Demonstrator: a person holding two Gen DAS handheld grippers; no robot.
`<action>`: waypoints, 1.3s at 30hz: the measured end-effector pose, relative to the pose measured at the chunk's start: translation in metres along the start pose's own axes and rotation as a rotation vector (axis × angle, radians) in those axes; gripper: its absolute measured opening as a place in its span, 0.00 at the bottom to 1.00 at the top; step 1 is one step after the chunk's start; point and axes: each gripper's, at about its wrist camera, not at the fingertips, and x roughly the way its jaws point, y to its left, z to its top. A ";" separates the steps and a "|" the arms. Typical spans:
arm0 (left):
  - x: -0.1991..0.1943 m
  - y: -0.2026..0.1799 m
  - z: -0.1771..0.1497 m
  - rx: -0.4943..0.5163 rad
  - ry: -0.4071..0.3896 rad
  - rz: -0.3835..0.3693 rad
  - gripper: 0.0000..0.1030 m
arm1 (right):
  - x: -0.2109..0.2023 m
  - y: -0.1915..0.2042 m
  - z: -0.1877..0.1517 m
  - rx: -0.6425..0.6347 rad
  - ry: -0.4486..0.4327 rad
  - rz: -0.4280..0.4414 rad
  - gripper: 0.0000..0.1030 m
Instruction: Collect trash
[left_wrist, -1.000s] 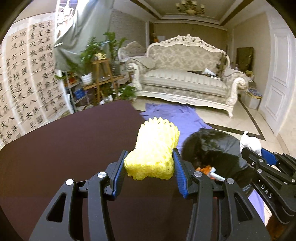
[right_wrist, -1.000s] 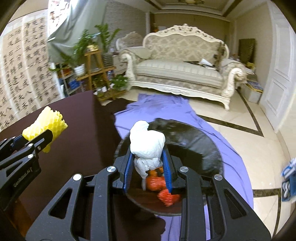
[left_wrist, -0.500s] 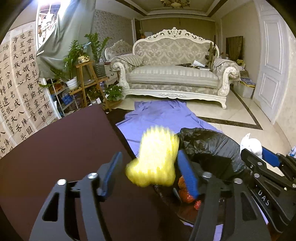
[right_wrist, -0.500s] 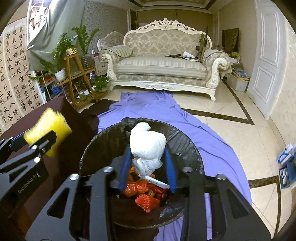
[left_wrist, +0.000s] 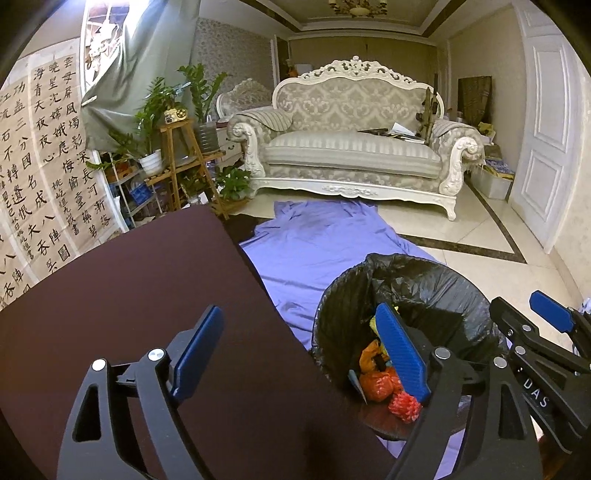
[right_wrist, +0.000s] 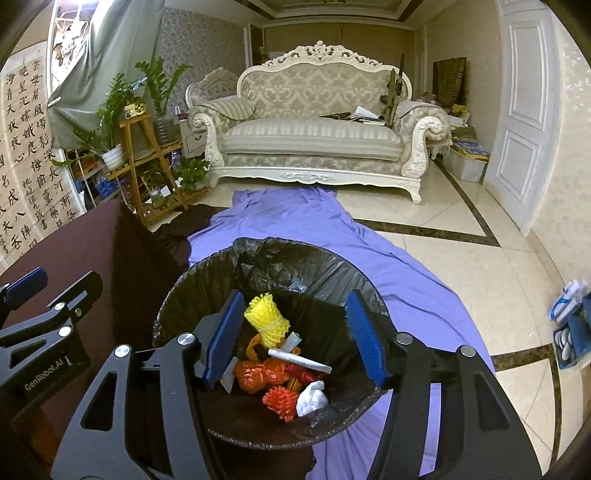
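Observation:
A bin lined with a black bag (right_wrist: 325, 273) (left_wrist: 436, 280) stands on the floor beside the dark table. Inside lie a yellow foam net (right_wrist: 266, 320), a white crumpled wad (right_wrist: 312, 398), orange and red wrappers (right_wrist: 264, 374) and a white stick (right_wrist: 299, 361). My right gripper (right_wrist: 295, 336) hangs over the bin's mouth, its jaws opening with nothing held between them. My left gripper (left_wrist: 299, 354) straddles the table edge and the bin rim, jaws opening wide and empty. Each gripper shows at the edge of the other's view.
The dark brown table (left_wrist: 129, 295) fills the left. A purple cloth (right_wrist: 295, 218) lies on the tiled floor under the bin. Beyond are a cream sofa (right_wrist: 314, 140), a wooden plant stand (right_wrist: 147, 162) and a white door (right_wrist: 524, 122).
Both grippers have opened over the bin. The yellow foam net has left my left gripper and the white wad my right; both now lie inside the bin.

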 end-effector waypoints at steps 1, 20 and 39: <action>-0.002 0.001 0.000 -0.004 0.000 -0.001 0.80 | -0.003 0.001 -0.001 -0.001 -0.003 -0.003 0.58; -0.051 0.020 -0.019 -0.063 -0.028 0.008 0.81 | -0.061 0.006 -0.013 -0.037 -0.071 -0.015 0.62; -0.067 0.022 -0.024 -0.076 -0.046 0.013 0.81 | -0.075 0.013 -0.018 -0.049 -0.089 -0.006 0.62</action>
